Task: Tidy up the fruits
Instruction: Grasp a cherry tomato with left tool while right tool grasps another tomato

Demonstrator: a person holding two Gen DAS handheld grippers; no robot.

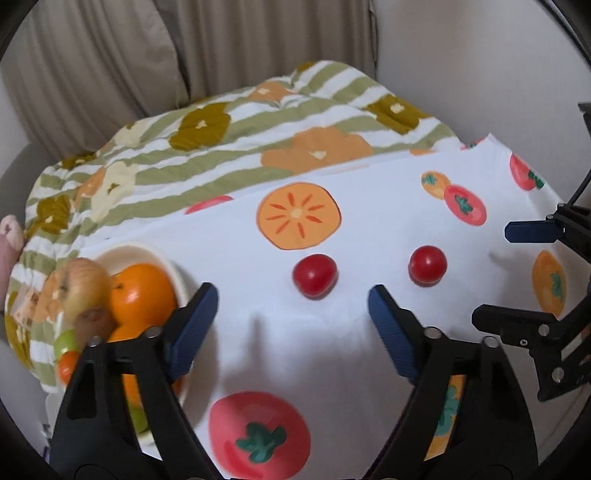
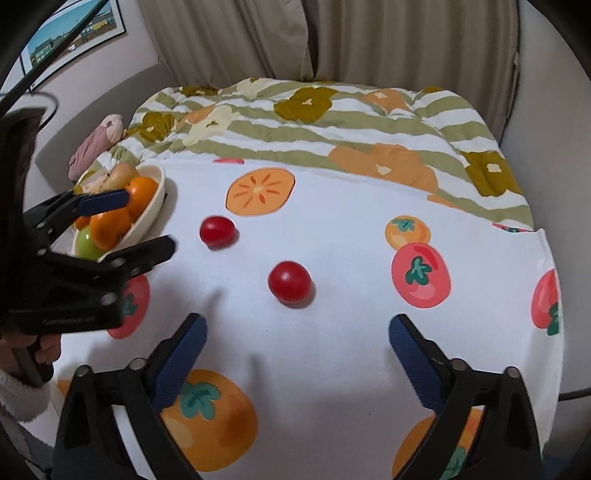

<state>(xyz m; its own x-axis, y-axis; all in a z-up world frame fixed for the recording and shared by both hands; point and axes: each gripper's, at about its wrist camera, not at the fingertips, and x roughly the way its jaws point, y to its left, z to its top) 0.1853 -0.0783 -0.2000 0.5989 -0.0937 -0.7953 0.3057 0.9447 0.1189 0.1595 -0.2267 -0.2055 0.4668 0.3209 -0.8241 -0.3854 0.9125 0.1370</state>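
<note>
Flowered quilt, beige curtains, framed picture.

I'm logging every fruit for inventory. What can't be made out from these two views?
- Left wrist view: the bowl is blurred, and the left gripper hides its near side.
- Right wrist view: the left gripper crosses the bowl, so fruit behind it cannot be counted.
</note>
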